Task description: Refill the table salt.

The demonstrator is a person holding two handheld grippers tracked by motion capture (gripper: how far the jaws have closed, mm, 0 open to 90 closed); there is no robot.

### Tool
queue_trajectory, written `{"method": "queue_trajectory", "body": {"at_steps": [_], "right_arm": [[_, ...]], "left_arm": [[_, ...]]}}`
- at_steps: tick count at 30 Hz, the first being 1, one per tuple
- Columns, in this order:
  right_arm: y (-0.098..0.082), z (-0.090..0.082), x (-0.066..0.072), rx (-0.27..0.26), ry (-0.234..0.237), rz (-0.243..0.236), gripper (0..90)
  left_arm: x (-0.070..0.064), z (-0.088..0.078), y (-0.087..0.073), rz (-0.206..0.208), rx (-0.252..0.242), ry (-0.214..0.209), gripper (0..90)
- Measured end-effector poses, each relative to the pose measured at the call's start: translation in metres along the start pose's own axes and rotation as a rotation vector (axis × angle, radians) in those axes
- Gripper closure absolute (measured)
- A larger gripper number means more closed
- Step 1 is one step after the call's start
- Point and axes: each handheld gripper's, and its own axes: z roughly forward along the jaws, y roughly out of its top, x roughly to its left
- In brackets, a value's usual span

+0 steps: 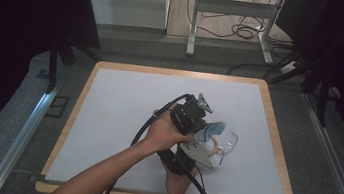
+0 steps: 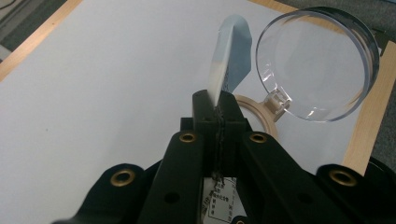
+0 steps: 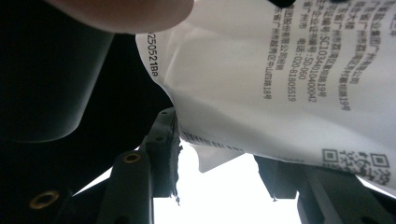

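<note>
My left gripper (image 1: pixel 203 125) (image 2: pixel 219 105) is shut on the lower edge of a thin white and blue packet (image 2: pixel 231 51) (image 1: pixel 214 129), which stands up from the closed jaws. The same packet (image 3: pixel 261 70), printed with small text and a QR code, hangs across my right gripper (image 3: pixel 219 163) (image 1: pixel 212 151). Its jaws stand apart and the packet hides their tips, with one packet corner between them. A clear round cup (image 2: pixel 322 60) (image 1: pixel 228 141) is tilted just to the right of the packet, beside a tan ring (image 2: pixel 261 116) (image 1: pixel 211 145).
Both hands work near the middle of a white mat (image 1: pixel 123 110) on a wooden-rimmed board (image 1: pixel 275 141). A fingertip (image 3: pixel 121 11) crosses the top of the right gripper view. Metal table legs (image 1: pixel 194 24) and cables lie on the floor beyond.
</note>
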Motion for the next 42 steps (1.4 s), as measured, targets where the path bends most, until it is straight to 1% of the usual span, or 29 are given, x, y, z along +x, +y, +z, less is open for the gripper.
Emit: {"method": "queue_trajectory", "body": {"at_steps": [7, 8, 9, 17, 18, 22, 42], "right_arm": [[0.0001, 0.0004, -0.0001, 0.000, 0.000, -0.002, 54.2], [0.0003, 0.0003, 0.0003, 0.002, 0.001, 0.003, 54.2], [0.0003, 0.0007, -0.0002, 0.000, 0.001, -0.003, 54.2], [0.0003, 0.0007, 0.0001, 0.001, 0.001, -0.005, 54.2], [0.0005, 0.0005, 0.0004, 0.001, 0.002, 0.001, 54.2], [0.0009, 0.0006, 0.0003, -0.001, 0.001, -0.006, 54.2], [0.0007, 0.0001, 0.0016, -0.009, 0.000, 0.005, 54.2]], "left_arm": [[0.0002, 0.0003, 0.0001, 0.000, 0.000, 0.001, 89.5], [0.0004, 0.0001, 0.0002, 0.001, 0.002, 0.001, 89.5], [0.0005, 0.0001, 0.0003, 0.001, 0.002, 0.001, 89.5], [0.0006, -0.0002, 0.0002, 0.001, 0.002, 0.002, 89.5], [0.0005, -0.0004, 0.0003, 0.001, 0.002, 0.002, 89.5], [0.0005, -0.0006, 0.0006, 0.004, 0.001, 0.002, 89.5], [-0.0001, -0.0010, 0.0010, 0.010, 0.007, 0.007, 89.4]]}}
